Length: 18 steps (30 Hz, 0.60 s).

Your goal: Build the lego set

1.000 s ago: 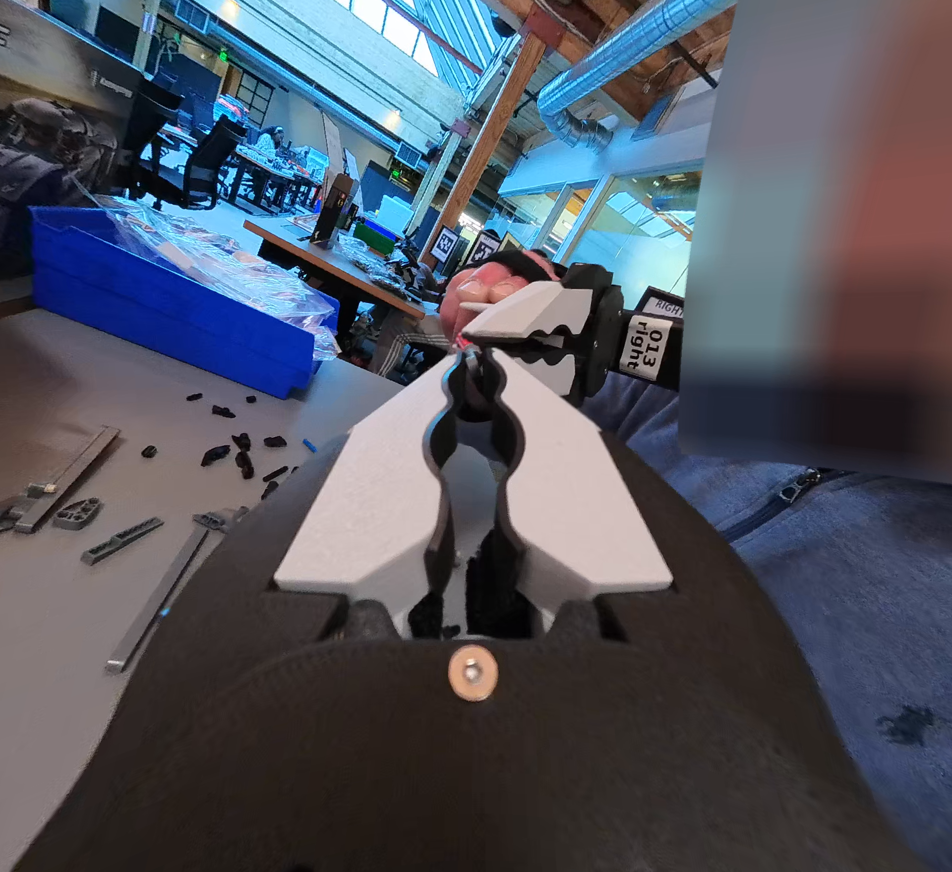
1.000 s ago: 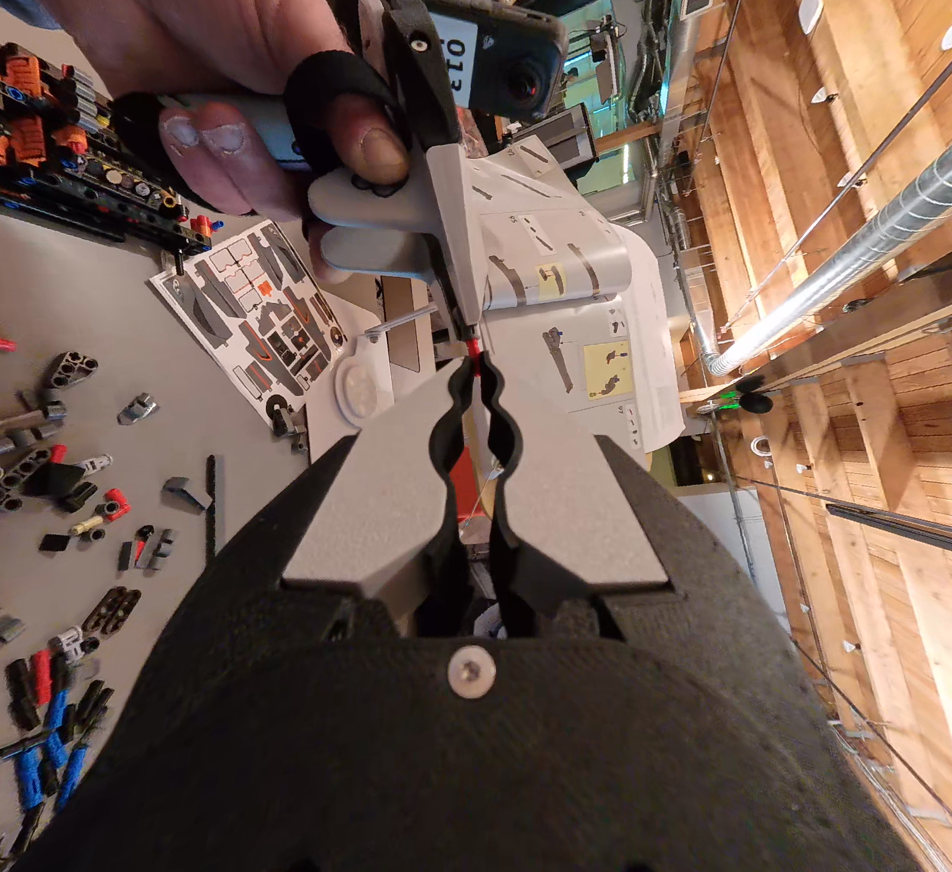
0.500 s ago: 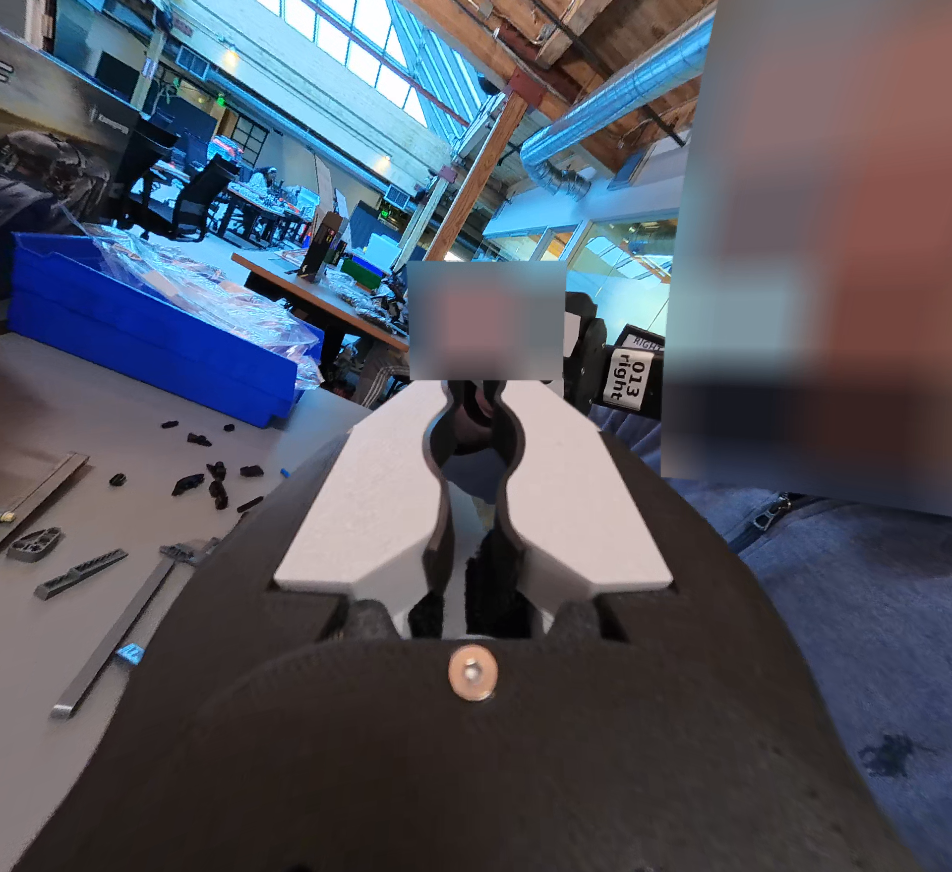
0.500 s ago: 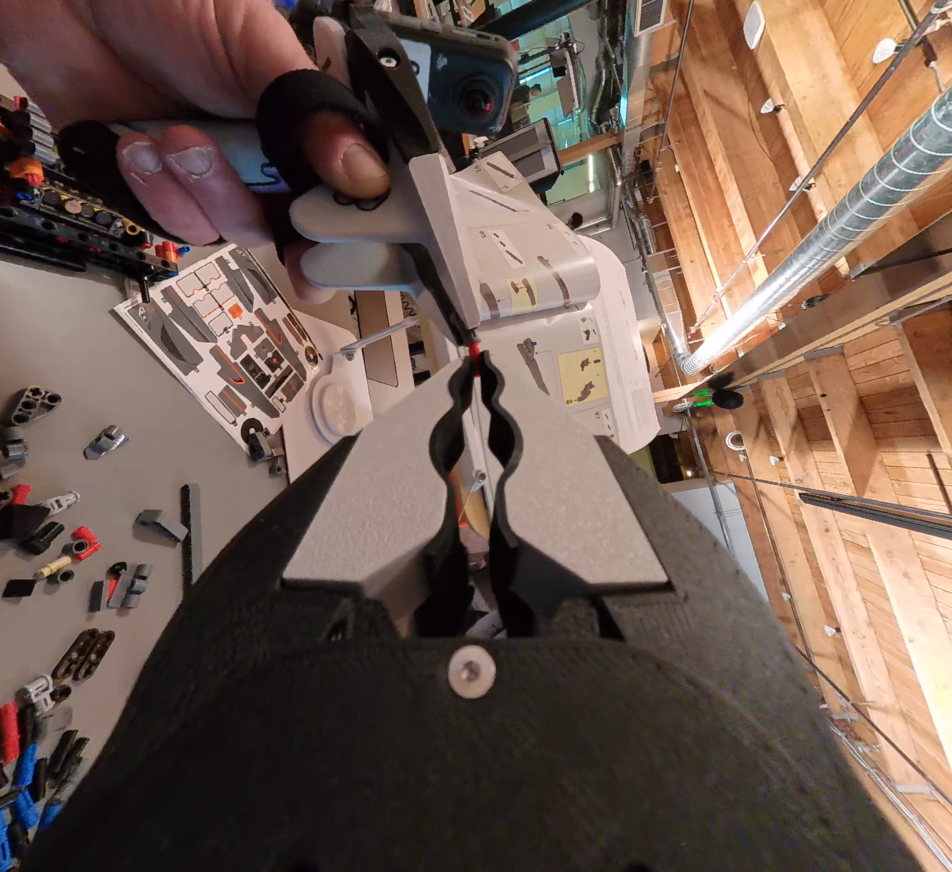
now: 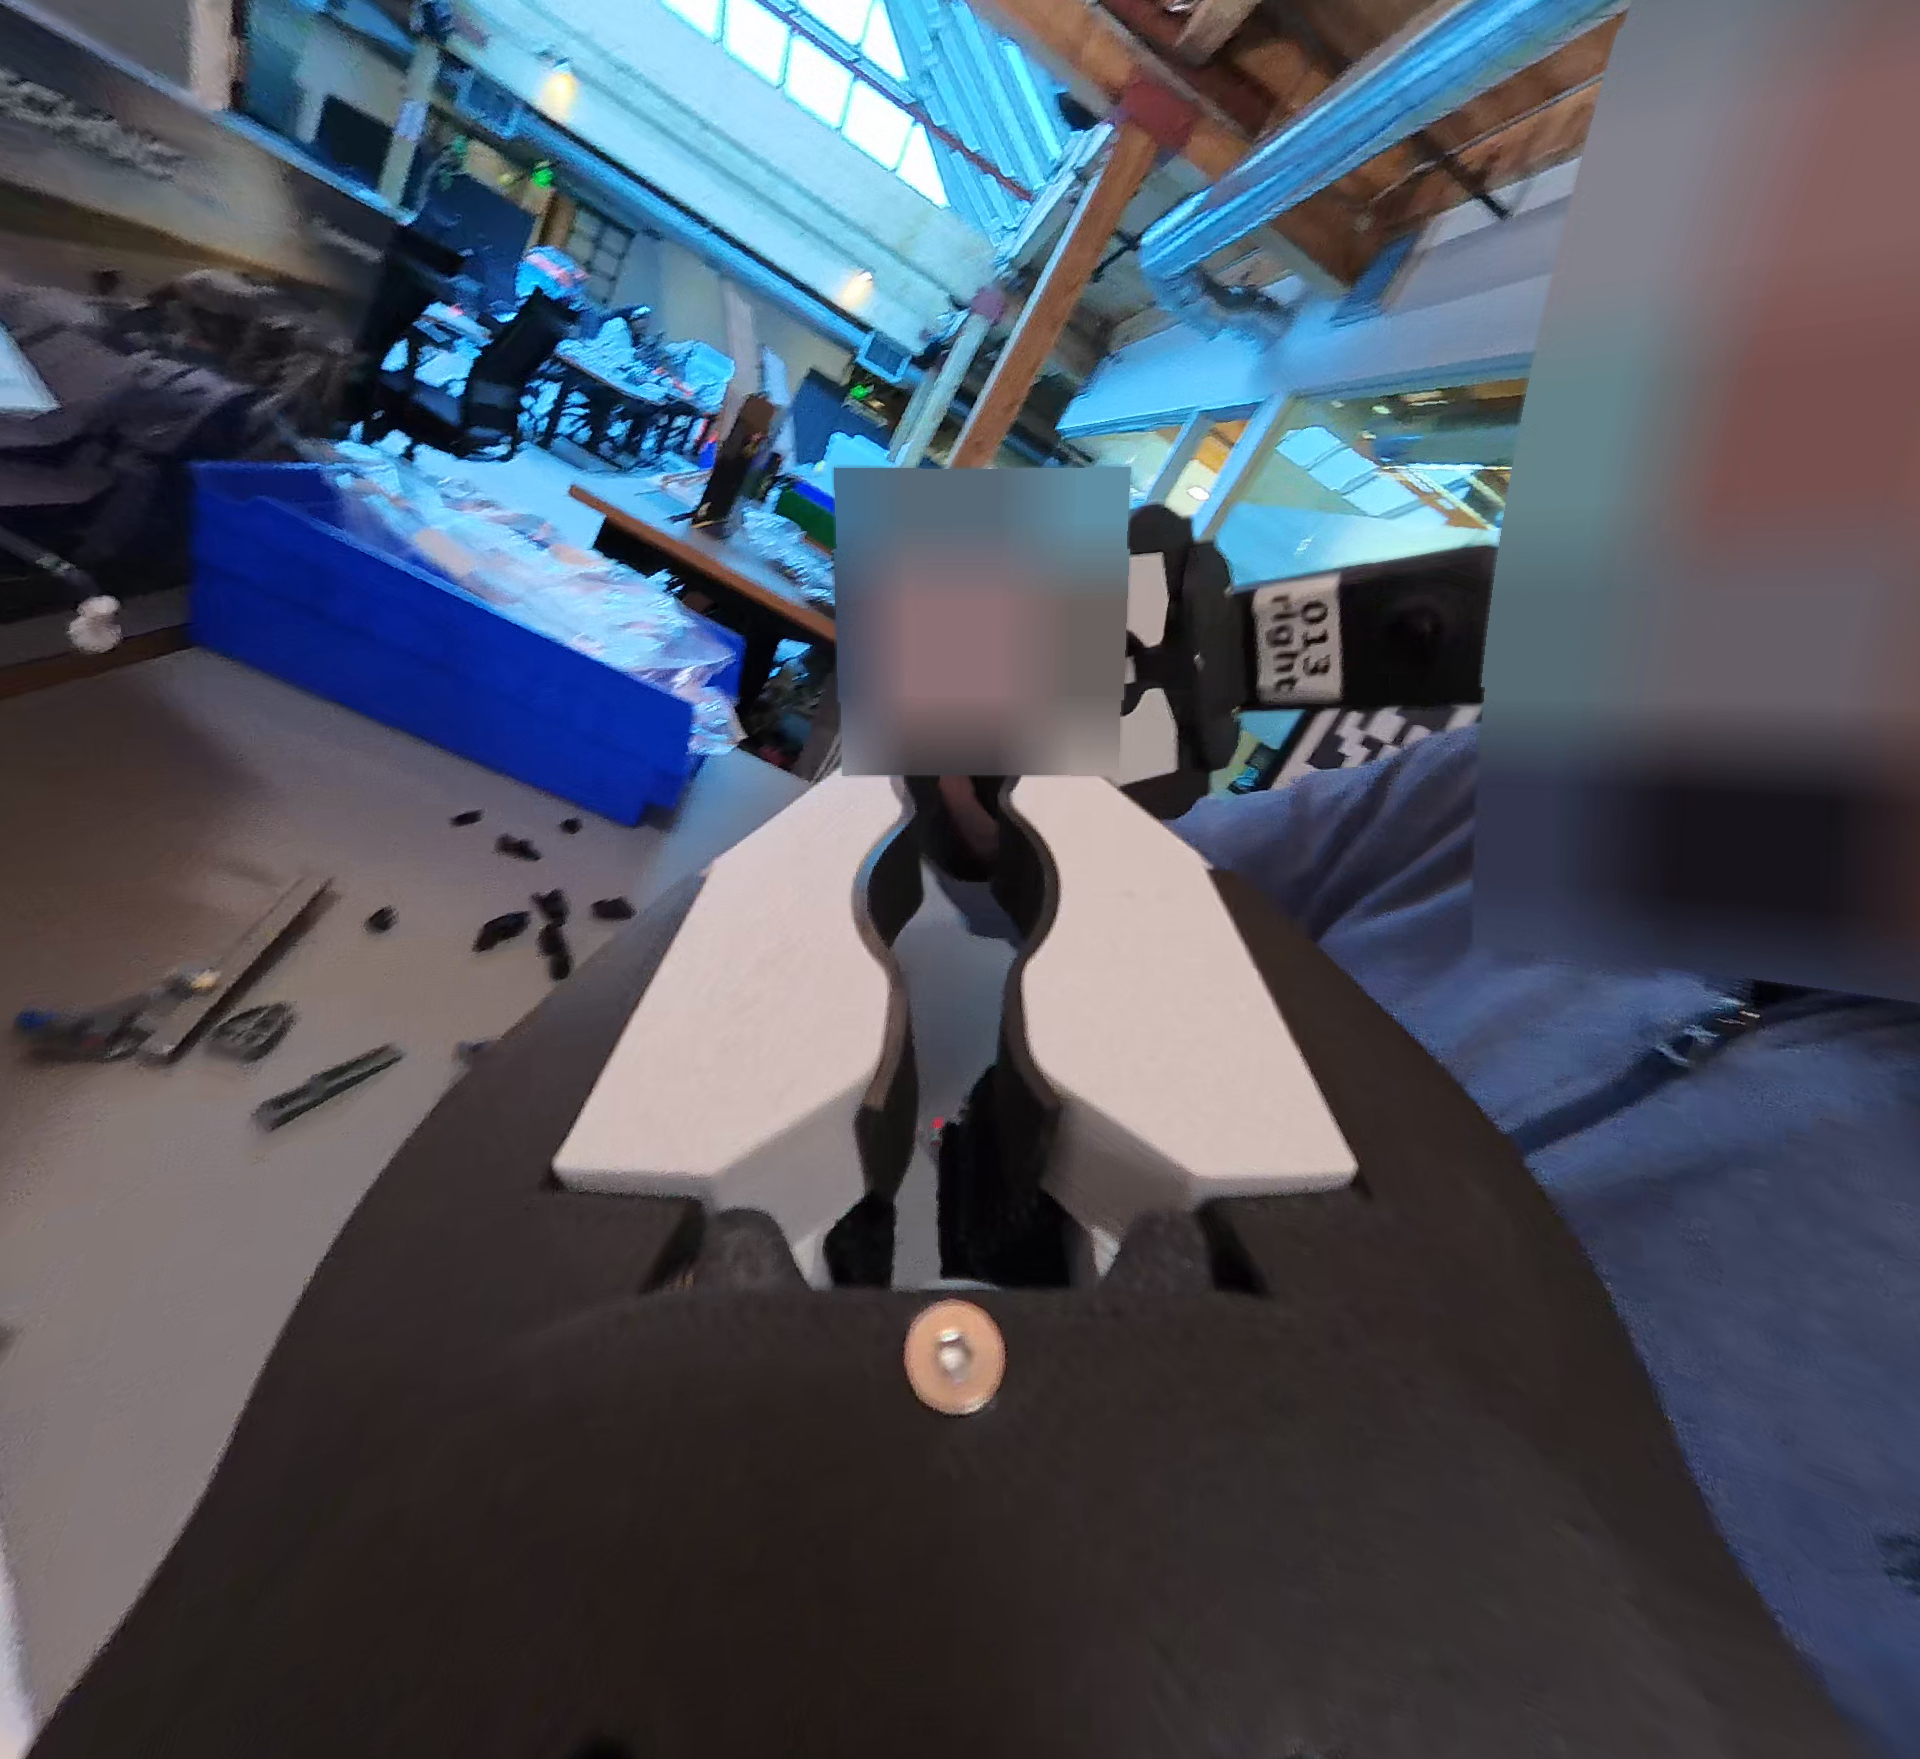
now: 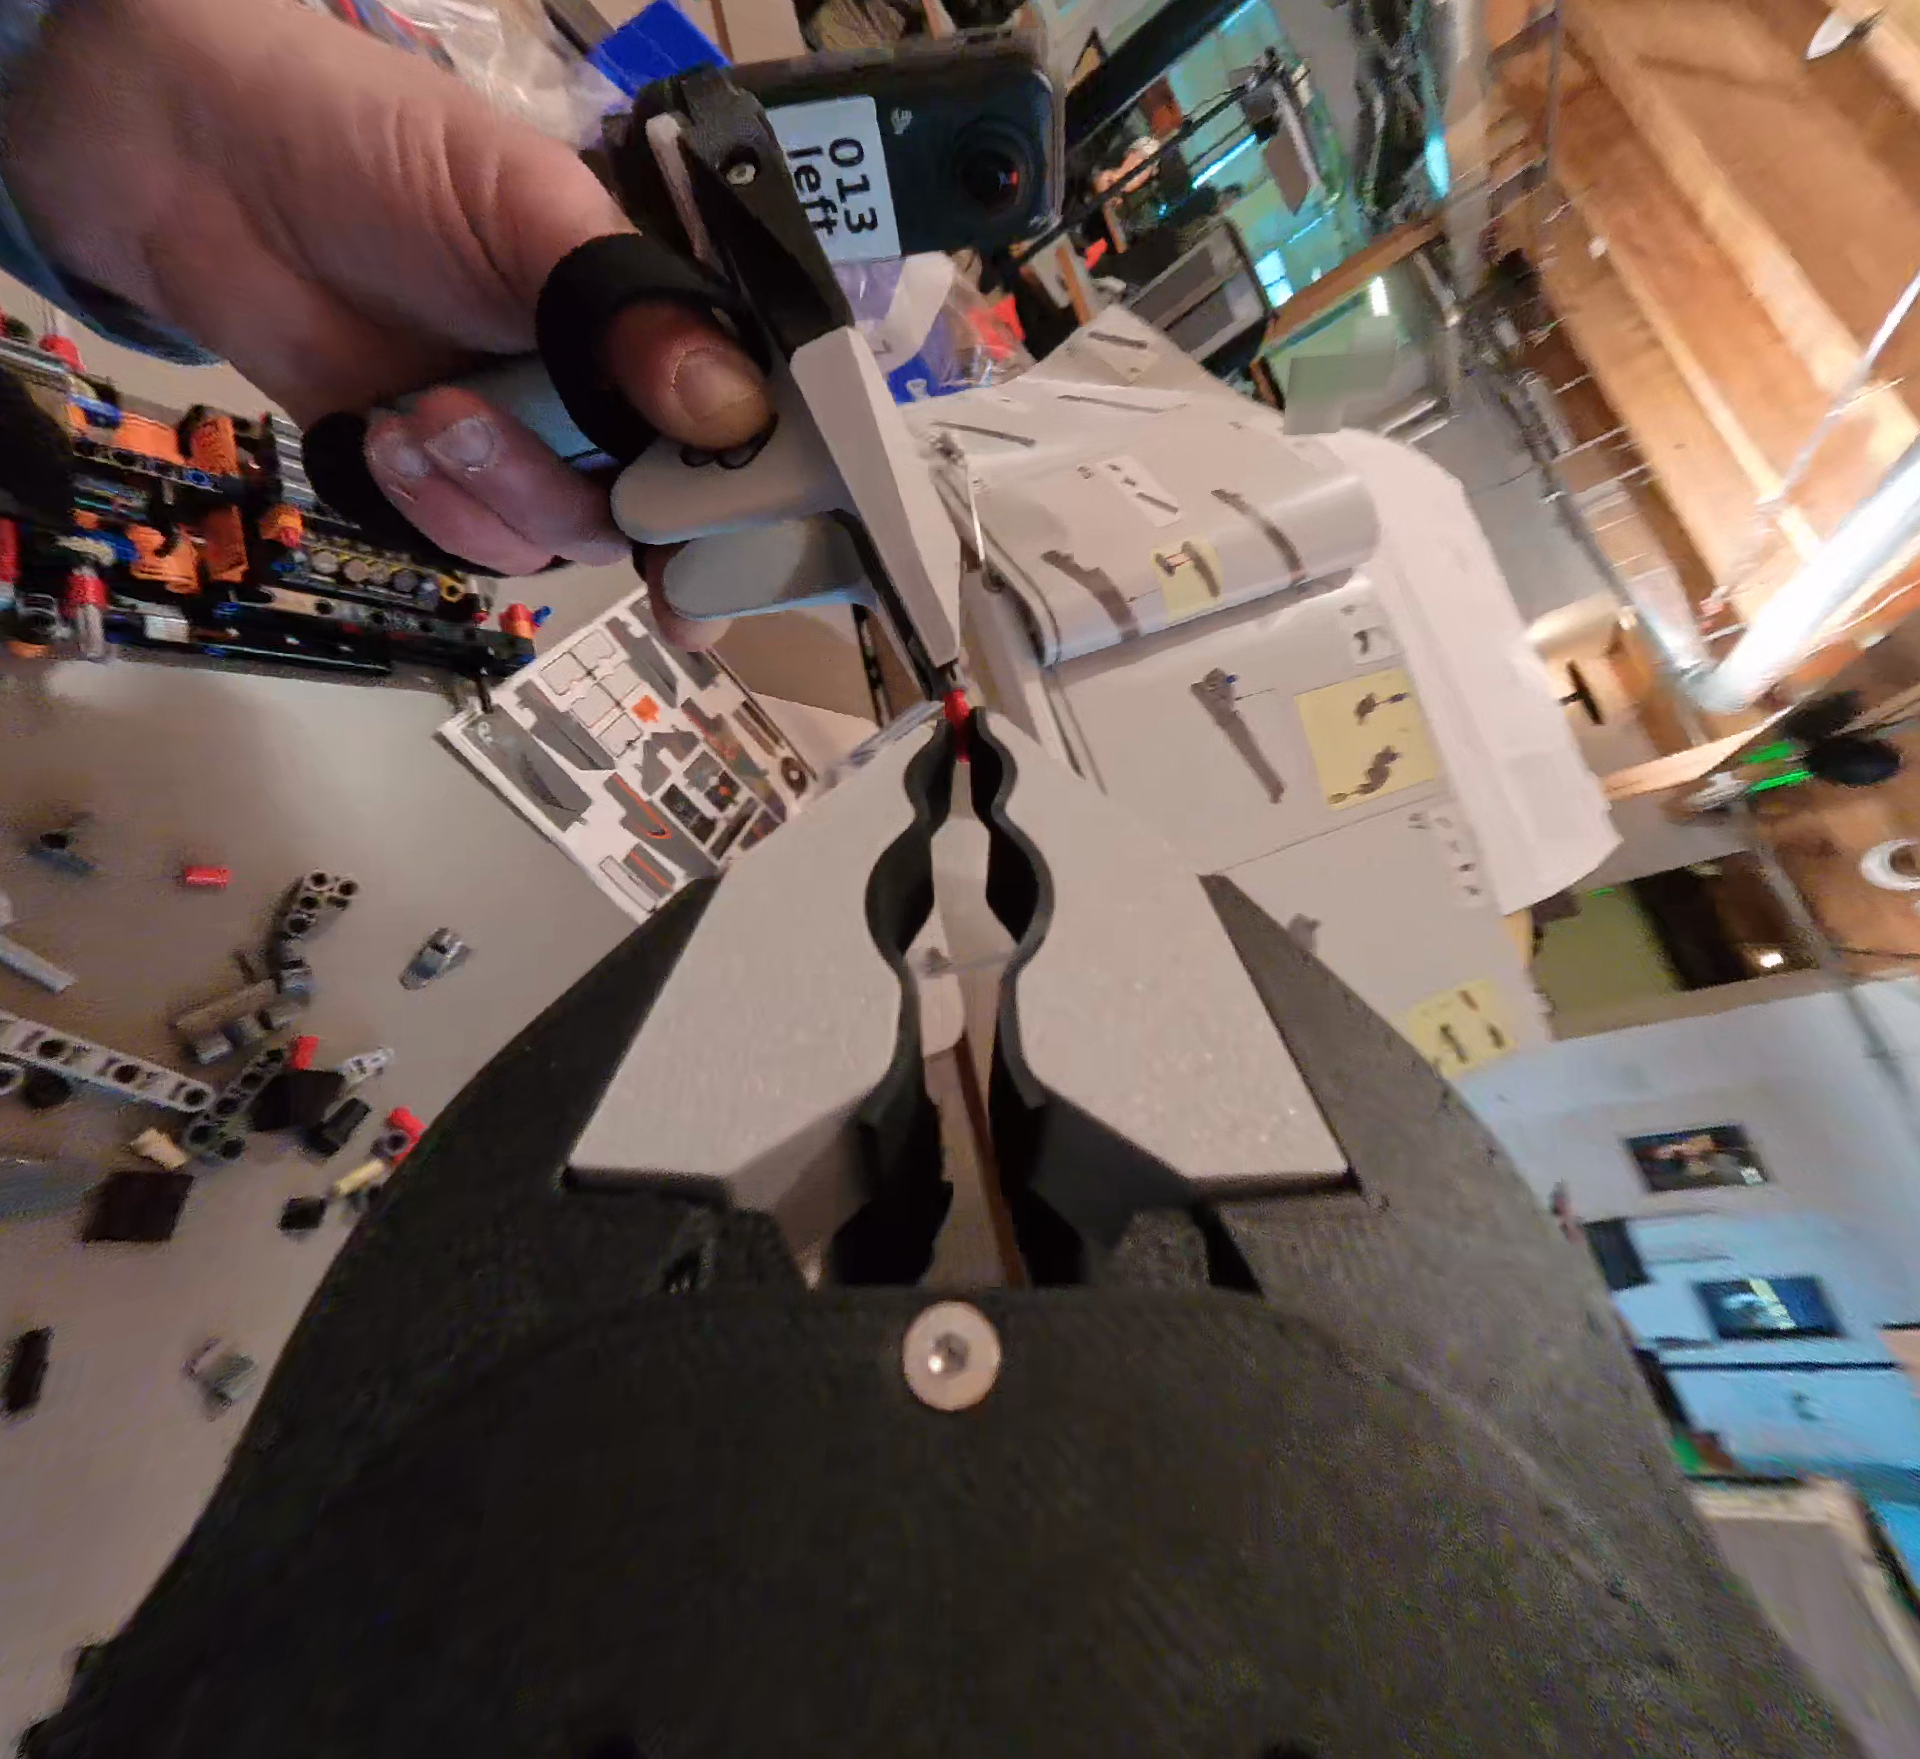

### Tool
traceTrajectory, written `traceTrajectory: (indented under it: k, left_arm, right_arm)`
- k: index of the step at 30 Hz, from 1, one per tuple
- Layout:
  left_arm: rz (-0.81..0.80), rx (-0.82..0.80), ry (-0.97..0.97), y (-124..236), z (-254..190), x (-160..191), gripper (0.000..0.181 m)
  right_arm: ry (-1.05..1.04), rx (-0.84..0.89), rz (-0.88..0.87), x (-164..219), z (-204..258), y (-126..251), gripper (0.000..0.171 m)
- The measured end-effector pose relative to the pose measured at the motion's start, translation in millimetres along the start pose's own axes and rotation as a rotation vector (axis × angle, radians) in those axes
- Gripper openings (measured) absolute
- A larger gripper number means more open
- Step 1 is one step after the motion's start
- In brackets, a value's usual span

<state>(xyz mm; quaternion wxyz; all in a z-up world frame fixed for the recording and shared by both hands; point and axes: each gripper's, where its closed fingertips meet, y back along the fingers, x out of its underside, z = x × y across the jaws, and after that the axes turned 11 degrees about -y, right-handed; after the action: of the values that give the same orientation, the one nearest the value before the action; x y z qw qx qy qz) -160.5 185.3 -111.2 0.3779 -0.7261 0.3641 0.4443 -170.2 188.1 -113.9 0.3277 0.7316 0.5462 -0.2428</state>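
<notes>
Both grippers have swung slightly; my right gripper (image 6: 957, 741) jaws clamp the small red pin (image 6: 956, 710) against the left gripper (image 6: 940, 660) tip, left jaws near-together. Part-built model (image 6: 208, 546) and loose pieces (image 6: 260, 1075) on the table (image 6: 260, 774): much remains.

The left wrist view is taken from behind the left gripper (image 5: 956, 790), tilted upward toward the ceiling, with the right gripper's camera (image 5: 1382, 644) close ahead. The right wrist view is rolled sideways, facing the left gripper's camera (image 6: 977, 151) closely; the grey table (image 6: 260, 774) is shared.
</notes>
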Motion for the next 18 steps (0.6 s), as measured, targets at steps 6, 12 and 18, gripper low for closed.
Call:
traceTrajectory:
  k: [6, 12, 18]
  left_arm:
    - [0.011, -0.036, 0.034, 3.5, 14.5, 5.5, 0.004]
    - [0.014, -0.06, 0.045, 9.0, 21.0, 6.4, 0.003]
    - [0.016, -0.061, 0.058, 11.6, 22.4, 7.1, 0.004]
  right_arm:
    - [-0.15, -0.064, 0.067, 12.4, 0.6, -10.7, 0.001]
    - [-0.214, -0.078, 0.071, 14.3, 1.0, -18.0, 0.001]
    - [-0.212, -0.074, 0.074, 15.0, 2.2, -21.1, 0.001]
